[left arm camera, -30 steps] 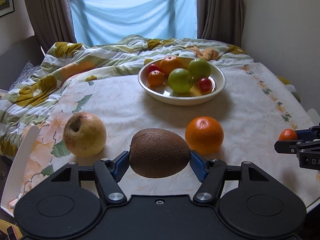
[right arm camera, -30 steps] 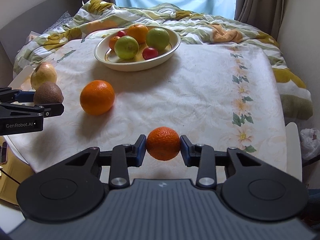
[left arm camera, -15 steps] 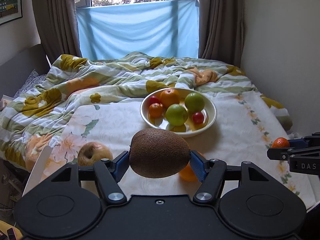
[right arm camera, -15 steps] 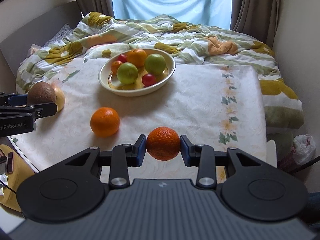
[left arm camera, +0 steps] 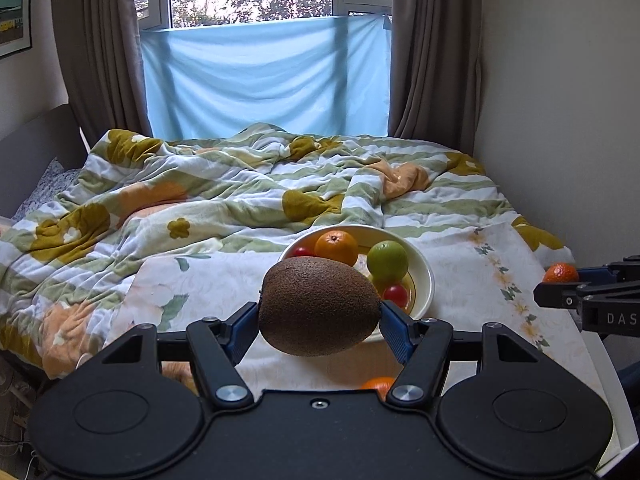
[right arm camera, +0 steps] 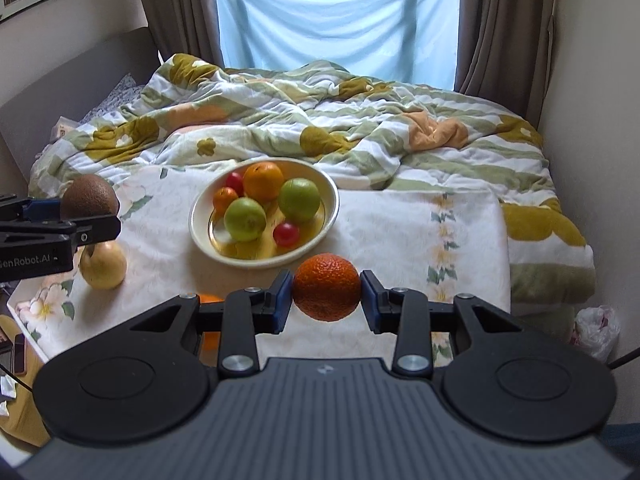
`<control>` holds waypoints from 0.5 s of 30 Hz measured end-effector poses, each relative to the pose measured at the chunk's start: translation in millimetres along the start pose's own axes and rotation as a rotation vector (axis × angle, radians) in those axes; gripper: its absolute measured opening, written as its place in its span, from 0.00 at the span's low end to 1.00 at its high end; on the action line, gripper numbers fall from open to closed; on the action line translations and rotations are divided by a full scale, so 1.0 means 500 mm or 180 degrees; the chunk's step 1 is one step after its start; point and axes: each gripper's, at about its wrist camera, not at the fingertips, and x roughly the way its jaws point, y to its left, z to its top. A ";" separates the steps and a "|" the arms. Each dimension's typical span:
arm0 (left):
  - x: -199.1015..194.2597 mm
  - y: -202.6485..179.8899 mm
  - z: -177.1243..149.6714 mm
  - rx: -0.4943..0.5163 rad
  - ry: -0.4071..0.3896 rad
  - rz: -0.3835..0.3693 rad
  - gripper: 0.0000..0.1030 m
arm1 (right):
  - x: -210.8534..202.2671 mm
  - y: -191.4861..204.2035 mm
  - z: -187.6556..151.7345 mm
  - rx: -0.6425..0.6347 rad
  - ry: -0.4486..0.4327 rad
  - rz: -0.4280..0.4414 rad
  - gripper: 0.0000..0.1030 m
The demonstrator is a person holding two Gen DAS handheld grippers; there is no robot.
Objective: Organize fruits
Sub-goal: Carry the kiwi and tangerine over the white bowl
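Note:
My left gripper [left arm camera: 319,316] is shut on a brown kiwi [left arm camera: 319,312] and holds it high above the table, in front of the white fruit bowl [left arm camera: 424,276]. My right gripper [right arm camera: 326,294] is shut on a small mandarin [right arm camera: 326,293], also lifted, just short of the bowl [right arm camera: 200,236]. The bowl holds an orange [right arm camera: 263,181], two green apples [right arm camera: 299,200], a mandarin and small red fruits. A yellow apple [right arm camera: 103,266] and a large orange [right arm camera: 210,308] lie on the table, the orange mostly hidden behind my right gripper.
A floral cloth covers the table [right arm camera: 400,232]. A rumpled striped quilt [right arm camera: 320,120] lies on the bed behind it. The wall is close on the right. A phone [right arm camera: 18,354] lies low at the left.
Both grippers have risen with their fruits and moved toward the bowl. The yellow apple and large orange have dropped low in both views.

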 end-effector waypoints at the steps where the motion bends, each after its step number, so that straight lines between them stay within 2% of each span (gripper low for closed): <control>1: 0.009 0.002 0.008 0.0007 0.0003 -0.0012 0.67 | 0.005 0.000 0.009 0.0012 -0.0009 -0.0005 0.50; 15: 0.177 0.031 0.097 0.0071 0.0185 -0.0218 0.67 | 0.117 -0.001 0.111 0.0121 0.0011 -0.0075 0.50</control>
